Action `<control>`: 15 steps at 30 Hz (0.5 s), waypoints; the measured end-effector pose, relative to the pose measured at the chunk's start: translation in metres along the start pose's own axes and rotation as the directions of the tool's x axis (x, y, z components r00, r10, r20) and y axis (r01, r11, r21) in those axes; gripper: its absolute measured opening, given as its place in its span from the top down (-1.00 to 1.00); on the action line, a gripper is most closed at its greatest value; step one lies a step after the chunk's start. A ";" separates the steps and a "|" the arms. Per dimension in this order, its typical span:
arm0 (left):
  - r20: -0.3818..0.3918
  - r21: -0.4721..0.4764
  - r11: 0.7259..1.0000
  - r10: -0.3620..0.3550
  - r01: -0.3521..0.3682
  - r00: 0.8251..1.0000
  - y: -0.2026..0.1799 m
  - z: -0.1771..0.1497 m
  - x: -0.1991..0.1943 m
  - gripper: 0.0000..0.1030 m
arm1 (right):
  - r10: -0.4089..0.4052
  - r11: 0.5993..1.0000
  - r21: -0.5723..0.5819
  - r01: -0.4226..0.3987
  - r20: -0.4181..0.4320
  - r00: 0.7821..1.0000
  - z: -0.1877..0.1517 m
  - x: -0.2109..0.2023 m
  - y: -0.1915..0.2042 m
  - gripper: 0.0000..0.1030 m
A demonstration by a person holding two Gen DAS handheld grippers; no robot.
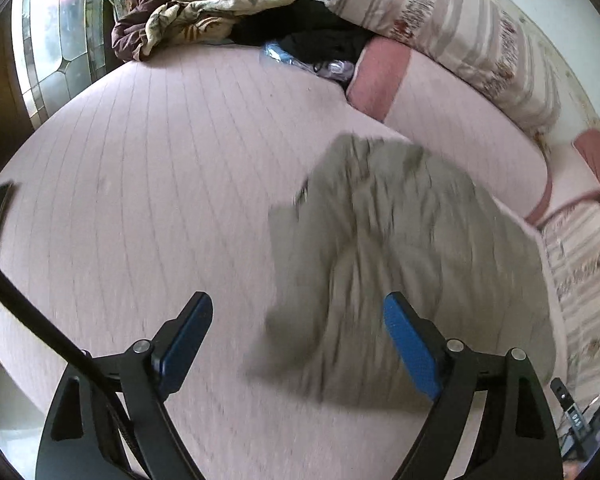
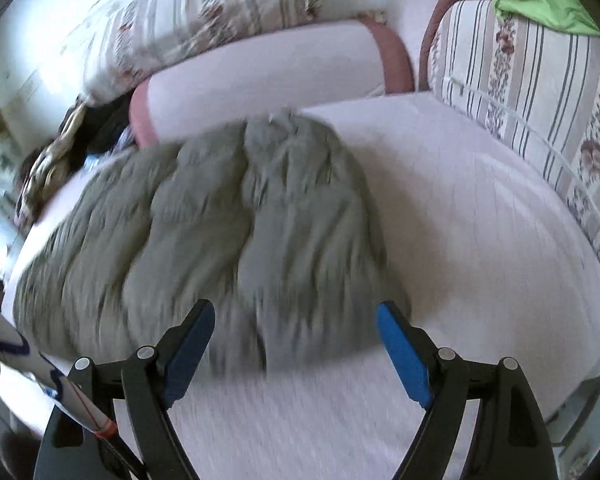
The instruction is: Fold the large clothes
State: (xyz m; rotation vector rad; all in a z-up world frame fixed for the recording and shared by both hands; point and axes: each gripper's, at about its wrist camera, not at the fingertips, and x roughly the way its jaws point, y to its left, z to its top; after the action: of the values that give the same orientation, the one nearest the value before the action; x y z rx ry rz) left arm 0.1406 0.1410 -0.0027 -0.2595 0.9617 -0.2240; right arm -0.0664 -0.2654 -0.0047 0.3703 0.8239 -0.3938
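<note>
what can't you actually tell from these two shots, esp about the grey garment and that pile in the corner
- Grey garment: motion blur in both wrist views hides what kind of clothing it is.
- Its left end: cut off behind a white tube in the right wrist view.
- Corner pile: small and far in the left wrist view; the black items beside it cannot be identified.
- Both grippers are open and hold nothing.

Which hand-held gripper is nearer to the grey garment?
Right, seemingly. The right hand-held gripper hangs open over the grey garment; the left hand-held gripper, open, straddles its left edge.
</note>
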 end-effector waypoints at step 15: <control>-0.022 0.206 0.963 0.184 -0.176 0.983 -0.034 -0.098 0.052 -0.69 | -0.075 0.991 -0.120 0.065 -0.080 0.994 -0.048 0.060 0.045 -0.60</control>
State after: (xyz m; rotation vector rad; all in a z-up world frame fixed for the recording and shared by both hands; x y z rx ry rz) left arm 0.0859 0.0816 -0.0857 0.0206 0.9885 -0.1594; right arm -0.0390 -0.2159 -0.0730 0.2500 0.9404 -0.3953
